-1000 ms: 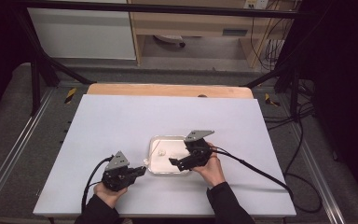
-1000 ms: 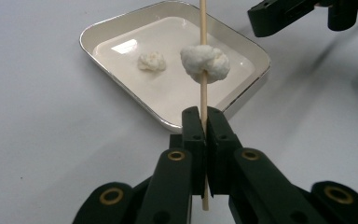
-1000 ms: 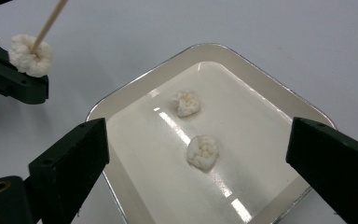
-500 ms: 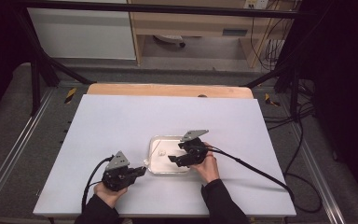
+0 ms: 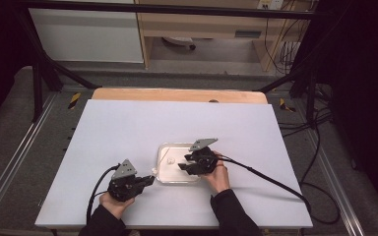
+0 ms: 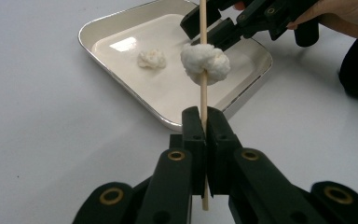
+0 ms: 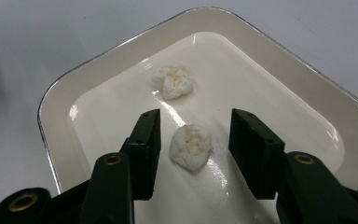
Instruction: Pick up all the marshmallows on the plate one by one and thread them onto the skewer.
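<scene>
My left gripper (image 6: 203, 116) is shut on a thin wooden skewer (image 6: 203, 28) that stands upright, with a white fluffy lump (image 6: 205, 63) threaded on it. In the high view the left gripper (image 5: 150, 180) sits just left of the white tray (image 5: 170, 176). My right gripper (image 7: 193, 135) hangs low inside the tray (image 7: 270, 51). Its jaws have just been closing around a second white lump (image 7: 191, 145), with a gap still on each side. A third lump (image 7: 172, 81) lies farther in. The right gripper (image 5: 181, 164) reaches in from the tray's right.
The tray sits near the front middle of a white table (image 5: 128, 128) with a wooden strip (image 5: 177, 95) along its far edge. Black cables (image 5: 266, 177) trail from both grippers. Metal frame bars (image 5: 39, 78) flank the table.
The right gripper has sunk a little into the tray and shifted slightly left. The left gripper and its skewer have stayed put.
</scene>
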Action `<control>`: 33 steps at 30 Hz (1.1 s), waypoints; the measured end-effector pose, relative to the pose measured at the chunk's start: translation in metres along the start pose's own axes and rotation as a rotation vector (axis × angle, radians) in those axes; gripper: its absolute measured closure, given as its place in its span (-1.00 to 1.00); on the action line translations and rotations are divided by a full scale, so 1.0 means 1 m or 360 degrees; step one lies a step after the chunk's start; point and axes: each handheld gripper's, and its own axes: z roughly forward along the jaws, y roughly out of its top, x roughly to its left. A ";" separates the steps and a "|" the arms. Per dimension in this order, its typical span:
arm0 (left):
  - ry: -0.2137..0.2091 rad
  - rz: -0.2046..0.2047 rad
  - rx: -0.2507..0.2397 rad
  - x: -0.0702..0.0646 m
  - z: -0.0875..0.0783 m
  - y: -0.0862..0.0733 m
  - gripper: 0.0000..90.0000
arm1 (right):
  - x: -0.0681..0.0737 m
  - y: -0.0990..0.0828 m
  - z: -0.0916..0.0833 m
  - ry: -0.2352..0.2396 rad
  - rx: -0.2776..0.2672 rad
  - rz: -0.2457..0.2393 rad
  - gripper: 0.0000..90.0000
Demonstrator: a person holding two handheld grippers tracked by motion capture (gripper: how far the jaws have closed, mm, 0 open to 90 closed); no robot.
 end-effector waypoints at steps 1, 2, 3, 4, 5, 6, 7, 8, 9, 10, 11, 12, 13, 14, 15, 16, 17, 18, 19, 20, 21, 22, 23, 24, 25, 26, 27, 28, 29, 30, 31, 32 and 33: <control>-0.0001 0.0000 0.0001 0.000 0.000 0.000 0.96 | 0.000 0.000 0.000 -0.0001 0.0004 0.0001 0.23; -0.0003 0.0000 0.0003 0.000 0.000 0.000 0.95 | 0.000 -0.001 0.001 0.0001 0.0003 -0.0004 0.24; -0.0003 -0.0001 0.0003 0.000 0.000 0.000 0.96 | 0.000 -0.001 0.001 0.0003 0.0009 -0.0007 0.25; -0.0005 0.0000 0.0002 0.000 0.000 0.000 0.96 | 0.001 -0.001 0.002 0.0003 0.0011 -0.0018 0.26; -0.0005 0.0001 0.0002 0.000 0.000 0.000 0.95 | 0.001 -0.002 0.002 0.0002 0.0009 -0.0028 0.28; -0.0005 0.0002 0.0003 0.000 0.000 0.000 0.95 | 0.001 -0.002 0.003 0.0001 0.0016 -0.0029 0.29; -0.0006 0.0001 0.0003 0.000 0.000 0.000 0.96 | 0.001 -0.002 0.003 -0.0002 0.0016 -0.0038 0.31; -0.0005 0.0001 0.0002 0.000 0.000 0.000 0.95 | 0.001 -0.003 0.003 -0.0001 0.0015 -0.0039 0.33; -0.0005 0.0001 0.0002 0.000 0.000 0.000 0.95 | 0.002 -0.003 0.003 -0.0004 0.0014 -0.0050 0.34; -0.0005 0.0002 0.0002 0.000 0.000 0.000 0.95 | 0.002 -0.003 0.003 -0.0002 0.0010 -0.0059 0.37; -0.0004 0.0000 0.0001 0.000 0.000 0.000 0.96 | 0.002 -0.003 0.003 -0.0001 0.0009 -0.0061 0.41; -0.0005 0.0001 0.0001 0.000 0.000 0.000 0.96 | 0.003 -0.003 0.004 -0.0001 0.0007 -0.0059 0.45; -0.0005 0.0002 0.0001 0.000 0.000 0.000 0.96 | 0.003 -0.004 0.003 -0.0003 0.0007 -0.0060 0.48; -0.0006 0.0002 0.0001 0.000 0.000 0.000 0.96 | 0.003 -0.004 0.003 -0.0003 0.0006 -0.0060 0.49; -0.0006 0.0002 0.0001 -0.001 0.000 0.000 0.96 | 0.003 -0.004 0.003 -0.0001 0.0003 -0.0052 0.51; -0.0006 0.0003 0.0001 -0.001 0.000 0.000 0.96 | 0.003 -0.004 0.003 -0.0001 0.0004 -0.0048 0.53; -0.0007 0.0003 0.0001 -0.001 0.000 0.000 0.96 | 0.003 -0.004 0.003 -0.0002 0.0005 -0.0047 0.54; -0.0007 0.0002 0.0000 -0.001 0.000 0.000 0.96 | 0.003 -0.004 0.003 -0.0002 0.0005 -0.0044 0.55; -0.0008 0.0002 -0.0001 -0.001 0.000 0.000 0.95 | 0.003 -0.004 0.003 -0.0001 0.0007 -0.0038 0.55; -0.0007 0.0003 0.0000 -0.001 0.000 0.000 0.95 | 0.003 -0.004 0.003 -0.0001 0.0007 -0.0035 0.56; -0.0008 0.0004 0.0000 -0.001 0.000 0.000 0.95 | 0.003 -0.004 0.003 -0.0001 0.0005 -0.0032 0.56; -0.0009 0.0005 0.0001 -0.001 0.000 0.000 0.95 | 0.003 -0.004 0.003 0.0000 0.0006 -0.0027 0.57; -0.0009 0.0007 0.0001 -0.001 0.000 0.000 0.96 | 0.003 -0.003 0.003 0.0001 0.0009 -0.0023 0.57; -0.0010 0.0007 0.0001 -0.001 0.000 0.000 0.95 | 0.003 -0.003 0.002 -0.0002 0.0009 -0.0017 0.57; -0.0010 0.0007 0.0001 -0.001 0.000 0.000 0.96 | 0.003 -0.003 0.001 0.0001 0.0005 -0.0012 0.57; -0.0010 0.0007 0.0002 -0.001 0.000 0.000 0.95 | 0.003 -0.002 0.000 0.0004 0.0001 -0.0009 0.58; -0.0011 0.0007 0.0002 -0.001 0.000 0.000 0.95 | 0.003 -0.002 -0.001 0.0006 0.0000 0.0004 0.58; -0.0012 0.0007 0.0002 -0.001 0.000 0.000 0.95 | 0.003 -0.001 -0.002 0.0013 -0.0012 0.0009 0.58; -0.0012 0.0007 0.0002 -0.001 0.000 0.000 0.95 | 0.003 0.000 -0.003 0.0012 -0.0016 0.0008 0.58; -0.0012 0.0008 0.0002 -0.001 0.000 0.000 0.95 | 0.003 0.001 -0.005 0.0019 -0.0022 0.0013 0.58; -0.0012 0.0008 0.0002 -0.001 0.000 0.000 0.95 | 0.003 0.001 -0.006 0.0023 -0.0030 0.0014 0.58; -0.0012 0.0008 0.0002 -0.001 0.000 0.000 0.96 | 0.003 0.002 -0.008 0.0026 -0.0033 0.0022 0.58; -0.0012 0.0008 0.0002 -0.001 0.000 0.000 0.96 | 0.004 0.003 -0.010 0.0029 -0.0035 0.0030 0.58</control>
